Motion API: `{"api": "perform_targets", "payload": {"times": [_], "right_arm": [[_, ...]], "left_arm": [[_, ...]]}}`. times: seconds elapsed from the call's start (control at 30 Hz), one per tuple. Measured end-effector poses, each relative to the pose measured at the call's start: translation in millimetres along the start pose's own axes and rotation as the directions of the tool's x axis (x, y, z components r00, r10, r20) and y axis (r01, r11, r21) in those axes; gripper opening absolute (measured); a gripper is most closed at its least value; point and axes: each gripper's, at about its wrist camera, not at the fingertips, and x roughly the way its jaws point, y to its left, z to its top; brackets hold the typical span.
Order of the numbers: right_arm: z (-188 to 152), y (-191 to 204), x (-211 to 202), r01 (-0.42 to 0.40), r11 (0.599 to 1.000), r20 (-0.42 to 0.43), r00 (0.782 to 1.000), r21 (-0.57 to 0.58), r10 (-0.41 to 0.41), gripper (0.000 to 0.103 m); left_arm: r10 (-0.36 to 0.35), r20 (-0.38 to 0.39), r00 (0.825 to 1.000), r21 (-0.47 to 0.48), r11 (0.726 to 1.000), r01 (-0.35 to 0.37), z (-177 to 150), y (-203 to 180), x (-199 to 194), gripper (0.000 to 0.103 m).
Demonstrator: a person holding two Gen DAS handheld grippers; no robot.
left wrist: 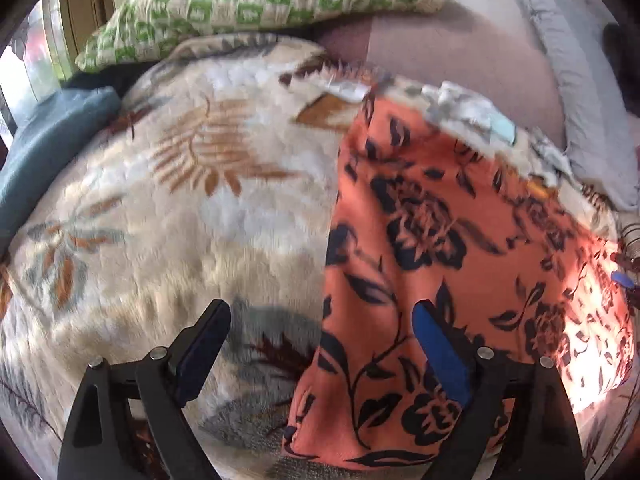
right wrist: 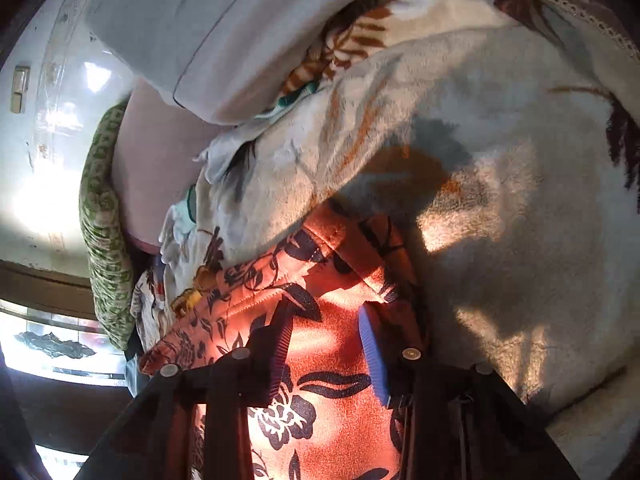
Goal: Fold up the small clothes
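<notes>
Orange flowered garment (left wrist: pixel 460 248) spread flat on cream plush blanket (left wrist: pixel 180 208), right of middle, left gripper (left wrist: pixel 322 322) above its near left edge, jaws wide apart and empty, right gripper (right wrist: pixel 326 318) over sunlit cloth, jaws partly apart, nothing clamped, green patterned pillow (left wrist: pixel 260 4) far behind

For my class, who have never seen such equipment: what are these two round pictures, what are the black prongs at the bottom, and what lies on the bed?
Each picture comes from a wide-angle camera on a hand-held claw, looking along its two fingers. A person holds one claw in each hand. The left claw is open above the edge of an orange flowered garment, which lies on a cream blanket. The right claw hangs over the same garment, jaws apart, gripping nothing. A green patterned pillow lies behind.
</notes>
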Motion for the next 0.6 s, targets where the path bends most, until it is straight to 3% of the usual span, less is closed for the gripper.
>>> {"api": "perform_targets", "payload": {"times": [0.07, 0.13, 0.2, 0.3, 0.4, 0.47, 0.53, 0.6], "right_arm": [[-5.8, 19.8, -10.8, 0.072, 0.990, 0.022, 0.997, -0.120, -0.070, 0.054], [-14.2, 33.4, -22.3, 0.042, 0.987, 0.035, 0.999, -0.158, -0.037, 0.055], [-19.7, 48.3, -26.1, -0.012, 0.979, 0.023, 1.000, -0.206, 0.017, 0.063], [-14.9, 55.9, -14.6, -0.071, 0.963, -0.068, 0.996, -0.261, 0.055, 0.064], [-4.2, 35.6, 9.6, 0.072, 0.969, -0.066, 0.994, -0.238, -0.090, 0.064], [1.1, 19.7, 11.1, 0.020, 0.983, -0.049, 0.998, -0.183, -0.029, 0.064], [2.1, 22.5, 10.8, 0.029, 0.977, -0.038, 0.999, -0.212, -0.038, 0.064], [1.6, 26.1, 12.6, 0.039, 0.970, -0.050, 0.997, -0.239, -0.053, 0.064]], "left_arm": [[-0.028, 0.063, 0.998, 0.016, 1.000, 0.027, 18.1, -1.9, -11.4, 0.092], [-0.055, 0.076, 0.996, 0.029, 0.998, 0.053, 39.6, -6.9, -6.6, 0.092], [-0.030, 0.073, 0.997, 0.050, 0.998, 0.027, 62.8, -16.6, 8.5, 0.092], [0.037, 0.001, 0.999, 0.069, 0.997, -0.037, 91.4, -26.1, 50.6, 0.092], [0.199, -0.095, 0.975, 0.057, 0.979, -0.194, 108.2, -21.1, 99.1, 0.088], [0.206, -0.089, 0.974, 0.049, 0.978, -0.203, 113.3, -17.4, 111.5, 0.089], [0.214, -0.071, 0.974, 0.042, 0.977, -0.211, 116.8, -15.6, 106.9, 0.088], [0.176, -0.027, 0.984, 0.021, 0.984, -0.176, 115.5, -11.9, 87.5, 0.088]]}}
